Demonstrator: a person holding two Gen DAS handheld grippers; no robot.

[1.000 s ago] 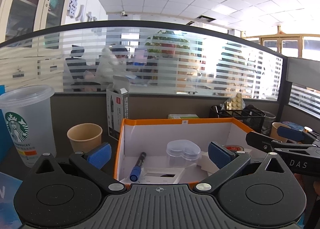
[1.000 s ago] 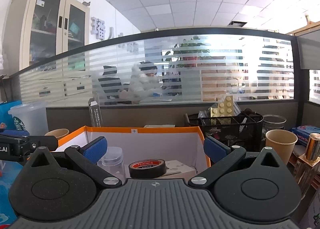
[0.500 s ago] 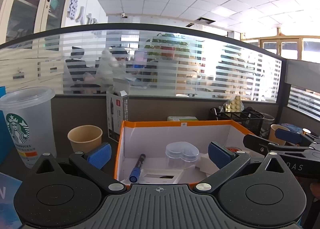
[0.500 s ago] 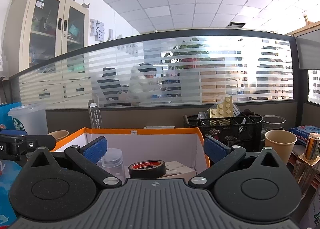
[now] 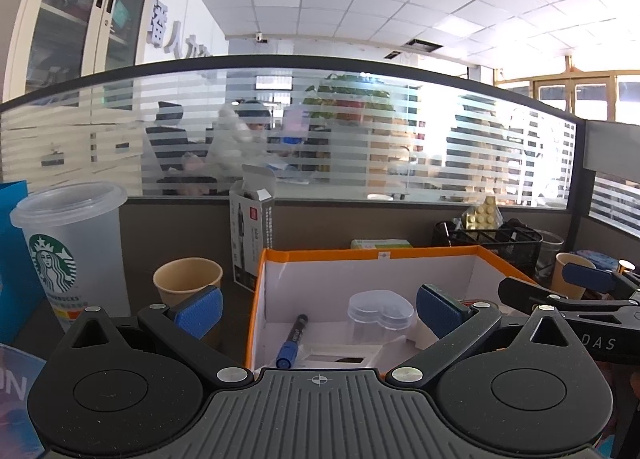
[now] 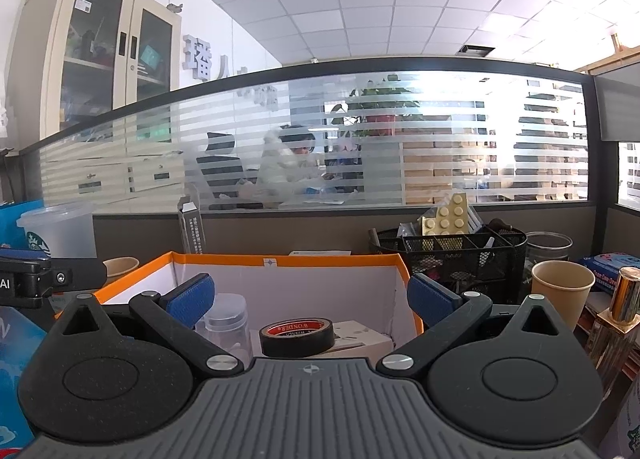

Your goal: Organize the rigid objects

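While both tools, left tool [image 5: 318, 309] and right tool [image 6: 310, 297], have lifted slightly and hang wide and empty, the marker [image 5: 292, 341] at seven o'clock and tape roll [image 6: 297, 337] lie inside the orange-rimmed box [image 5: 384, 255], sorting apparently near done.

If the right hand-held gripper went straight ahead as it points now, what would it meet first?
Probably the black tape roll in the orange-rimmed box: it sits dead ahead between the open fingers of the right hand-held gripper, resting on a white carton. Depth is unclear, so the box's near edge, hidden below, might come first.
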